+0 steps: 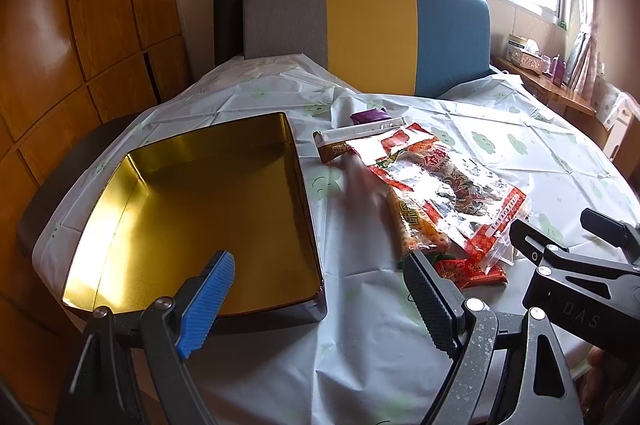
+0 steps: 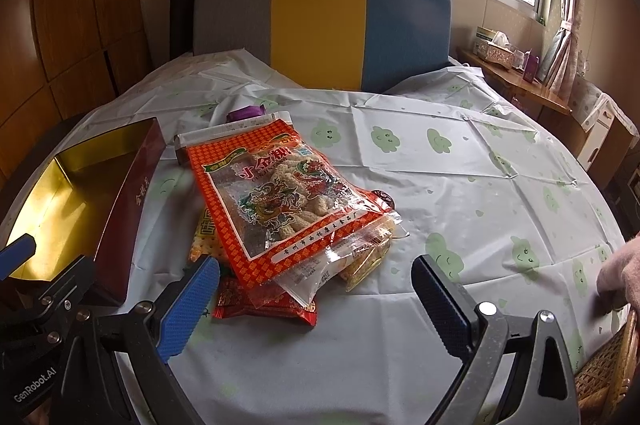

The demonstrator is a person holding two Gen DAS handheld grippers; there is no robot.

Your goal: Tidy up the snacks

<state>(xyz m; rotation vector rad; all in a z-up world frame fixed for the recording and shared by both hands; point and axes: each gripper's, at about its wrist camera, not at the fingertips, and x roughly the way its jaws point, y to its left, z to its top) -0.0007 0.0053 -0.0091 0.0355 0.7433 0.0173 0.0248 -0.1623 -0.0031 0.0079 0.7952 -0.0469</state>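
Note:
An open tin box with a gold inside stands on the table, dark red outside in the right wrist view. To its right lies a pile of snacks: a big red-and-clear bag of rice sticks on top, a yellow packet and a small red packet under it, a brown bar and a purple sweet behind. My left gripper is open and empty, over the box's near right corner. My right gripper is open and empty, just before the pile.
The round table wears a white plastic cloth with green clouds. A grey, yellow and blue chair back stands behind it. A wooden wardrobe is at left, a shelf with a tissue box at right. A wicker chair is at near right.

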